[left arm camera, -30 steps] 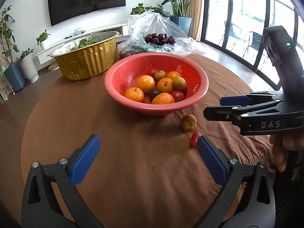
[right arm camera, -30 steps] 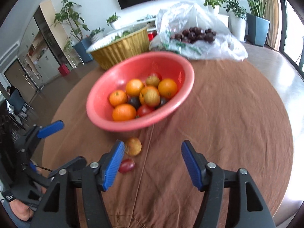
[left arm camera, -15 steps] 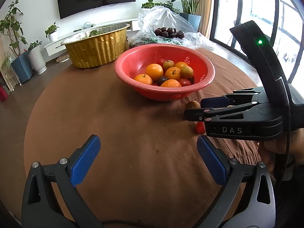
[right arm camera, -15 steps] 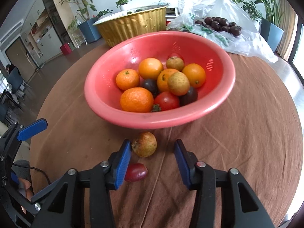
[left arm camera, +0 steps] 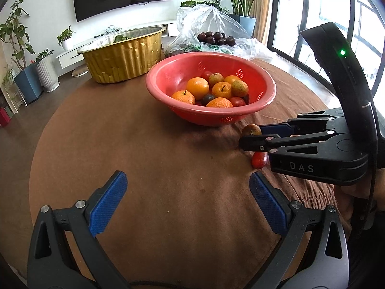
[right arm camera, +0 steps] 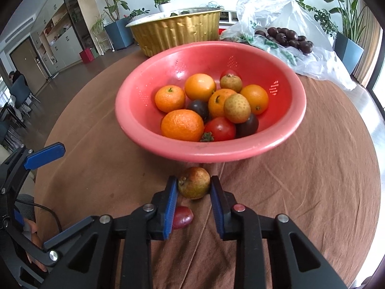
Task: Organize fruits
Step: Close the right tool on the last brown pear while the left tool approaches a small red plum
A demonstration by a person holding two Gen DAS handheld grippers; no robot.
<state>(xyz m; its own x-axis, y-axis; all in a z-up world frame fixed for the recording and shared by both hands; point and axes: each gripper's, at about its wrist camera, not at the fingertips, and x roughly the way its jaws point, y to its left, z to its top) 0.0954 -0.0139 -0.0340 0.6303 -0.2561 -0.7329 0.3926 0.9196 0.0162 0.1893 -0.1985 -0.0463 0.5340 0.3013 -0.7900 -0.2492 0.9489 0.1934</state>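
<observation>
**Right jaws pinch the russet fruit in front of the red bowl**

Since a second ago the right gripper (right arm camera: 194, 187) has come forward and narrowed from a wide gap until its blue pads (right arm camera: 171, 202) press both sides of the small brownish fruit (right arm camera: 194, 186). That fruit is round, mottled green-brown with a rough, speckled skin and a stubby stem end on its left side. It sits on the brown tabletop (right arm camera: 300, 192) just in front of the red bowl (right arm camera: 144, 130). Nearer, tucked under the left pad, lies a small oblong red fruit (right arm camera: 183, 217), glossy and smooth, apart from the gripped one. The left gripper (left arm camera: 187, 202) hovers over bare cloth to the left with its jaws spread wide and nothing between them.

Inside the bowl are oranges (right arm camera: 182, 125), two pale speckled fruits like the gripped one, a red tomato (right arm camera: 220, 129) and dark plums. Farther off stand a gold foil tub (right arm camera: 178, 32) and a clear plastic bag (right arm camera: 312, 57) holding dark plums.
</observation>
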